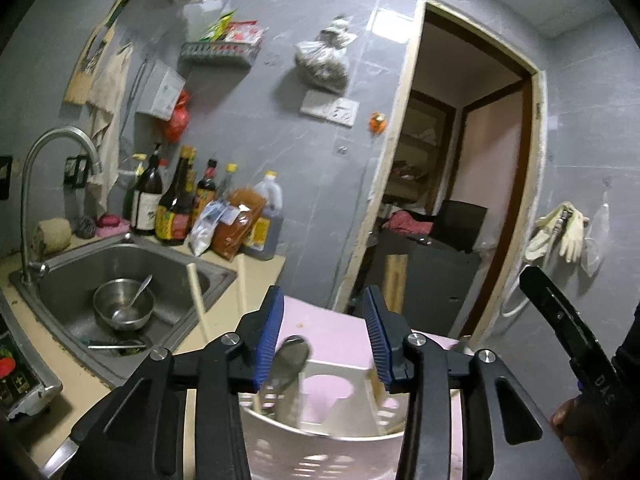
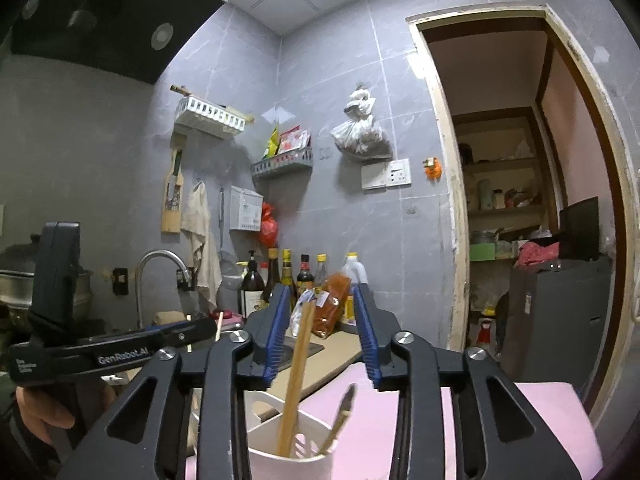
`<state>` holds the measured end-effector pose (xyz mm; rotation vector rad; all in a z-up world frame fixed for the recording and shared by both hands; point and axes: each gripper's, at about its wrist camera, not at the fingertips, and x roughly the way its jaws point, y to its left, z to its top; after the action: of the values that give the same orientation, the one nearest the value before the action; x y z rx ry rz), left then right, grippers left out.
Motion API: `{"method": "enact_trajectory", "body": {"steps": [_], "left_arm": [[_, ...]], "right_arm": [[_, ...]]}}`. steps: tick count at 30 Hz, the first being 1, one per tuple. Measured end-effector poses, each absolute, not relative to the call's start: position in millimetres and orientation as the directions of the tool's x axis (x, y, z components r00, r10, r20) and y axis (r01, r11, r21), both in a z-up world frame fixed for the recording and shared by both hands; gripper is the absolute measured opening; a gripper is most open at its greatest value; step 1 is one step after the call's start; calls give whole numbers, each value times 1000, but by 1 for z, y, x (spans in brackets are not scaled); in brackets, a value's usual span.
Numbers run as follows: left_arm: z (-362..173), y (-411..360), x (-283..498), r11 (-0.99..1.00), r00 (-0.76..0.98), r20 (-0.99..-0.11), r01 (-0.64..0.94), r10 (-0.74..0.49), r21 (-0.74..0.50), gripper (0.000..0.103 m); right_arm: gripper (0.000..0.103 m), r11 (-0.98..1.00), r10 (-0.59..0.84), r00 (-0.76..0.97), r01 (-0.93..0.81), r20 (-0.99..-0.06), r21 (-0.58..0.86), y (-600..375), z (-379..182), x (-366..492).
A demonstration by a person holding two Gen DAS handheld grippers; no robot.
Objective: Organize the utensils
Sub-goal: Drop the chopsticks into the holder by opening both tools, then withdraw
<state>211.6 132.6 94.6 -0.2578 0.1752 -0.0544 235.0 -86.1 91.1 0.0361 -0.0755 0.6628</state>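
A white slotted utensil holder stands on a pink surface. Wooden chopsticks and a metal utensil lean inside it. My right gripper is open just above the holder, with the chopsticks rising between its blue pads and touching neither. In the left wrist view the holder sits below my left gripper, which is open, with a metal spoon standing in the holder near its left pad. The right gripper's body shows at the right.
A steel sink at the left holds a bowl with a spoon. Sauce bottles line the counter behind it. A faucet stands at the sink's left. An open doorway is to the right.
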Motion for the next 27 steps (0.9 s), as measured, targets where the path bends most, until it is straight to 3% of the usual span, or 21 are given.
{"method": "enact_trajectory", "body": {"steps": [7, 11, 18, 22, 27], "left_arm": [[111, 95, 195, 973, 984, -115, 114, -139, -199, 58], [113, 73, 188, 967, 977, -100, 168, -189, -191, 74], [106, 36, 183, 957, 957, -117, 247, -266, -155, 96], [96, 15, 185, 949, 940, -153, 288, -306, -126, 97], [79, -9, 191, 941, 913, -228, 328, -338, -82, 97]], "right_arm": [[51, 823, 566, 820, -568, 87, -6, -133, 102, 215], [69, 849, 527, 846, -528, 79, -9, -161, 103, 203], [88, 891, 454, 889, -454, 63, -16, -203, 99, 184], [102, 911, 413, 910, -413, 37, -10, -225, 92, 180], [103, 928, 372, 928, -372, -23, -13, -241, 80, 184]]}}
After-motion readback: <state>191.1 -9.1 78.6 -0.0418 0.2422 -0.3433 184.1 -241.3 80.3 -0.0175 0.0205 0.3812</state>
